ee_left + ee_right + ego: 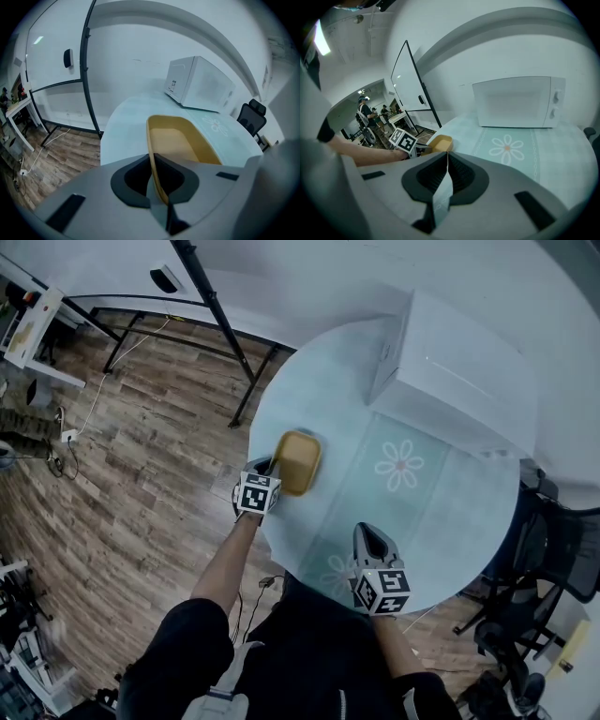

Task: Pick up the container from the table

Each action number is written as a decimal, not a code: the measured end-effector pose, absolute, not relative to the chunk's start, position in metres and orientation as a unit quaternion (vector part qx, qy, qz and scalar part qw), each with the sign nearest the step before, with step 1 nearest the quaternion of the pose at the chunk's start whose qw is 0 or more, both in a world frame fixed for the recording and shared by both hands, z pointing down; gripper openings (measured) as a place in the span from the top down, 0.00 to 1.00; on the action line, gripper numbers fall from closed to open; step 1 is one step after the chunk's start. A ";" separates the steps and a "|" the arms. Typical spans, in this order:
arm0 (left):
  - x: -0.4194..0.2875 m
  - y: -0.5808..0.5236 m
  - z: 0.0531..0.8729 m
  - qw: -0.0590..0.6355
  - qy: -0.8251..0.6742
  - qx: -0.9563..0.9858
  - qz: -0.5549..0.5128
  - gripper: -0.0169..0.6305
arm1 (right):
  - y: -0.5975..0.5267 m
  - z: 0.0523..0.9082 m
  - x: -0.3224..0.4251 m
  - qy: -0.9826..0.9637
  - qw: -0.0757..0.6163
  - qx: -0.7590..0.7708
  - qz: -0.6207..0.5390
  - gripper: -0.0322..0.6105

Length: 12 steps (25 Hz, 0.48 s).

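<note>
A shallow yellow container (300, 461) rests near the left edge of the round pale table (450, 512). My left gripper (272, 467) reaches it from the near left. In the left gripper view the container (180, 140) stretches away ahead, and the left gripper (152, 157) is shut on its near rim, one pad inside the wall and one outside. My right gripper (372, 538) hovers over the table's near edge, apart from the container. It is shut (446, 157) with nothing between its pads. From there the container (440, 141) shows small at the left.
A white microwave (455, 371) stands at the back of the table. A black office chair (553, 559) sits at the right. A black stand's legs (216, 306) cross the wooden floor beyond the table's left edge. People stand far off in the right gripper view.
</note>
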<state>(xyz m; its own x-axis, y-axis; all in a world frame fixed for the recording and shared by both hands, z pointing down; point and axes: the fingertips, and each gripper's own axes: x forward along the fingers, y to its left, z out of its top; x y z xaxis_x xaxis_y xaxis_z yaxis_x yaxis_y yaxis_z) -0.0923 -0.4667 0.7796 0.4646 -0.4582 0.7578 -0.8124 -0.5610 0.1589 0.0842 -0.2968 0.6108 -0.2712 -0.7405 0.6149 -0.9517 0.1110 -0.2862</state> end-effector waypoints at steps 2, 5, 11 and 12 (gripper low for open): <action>-0.092 -0.467 0.776 0.258 -0.393 0.816 0.337 0.94 | -0.296 0.610 0.085 -0.729 0.159 0.582 0.325 0.91; -0.092 -0.466 0.770 0.252 -0.398 0.816 0.335 0.94 | -0.296 0.608 0.086 -0.732 0.152 0.582 0.320 0.91; -0.088 -0.445 0.745 0.248 -0.410 0.812 0.333 0.94 | -0.289 0.600 0.088 -0.749 0.140 0.569 0.307 0.91; -0.087 -0.440 0.739 0.247 -0.412 0.811 0.333 0.94 | -0.288 0.597 0.089 -0.753 0.140 0.567 0.303 0.91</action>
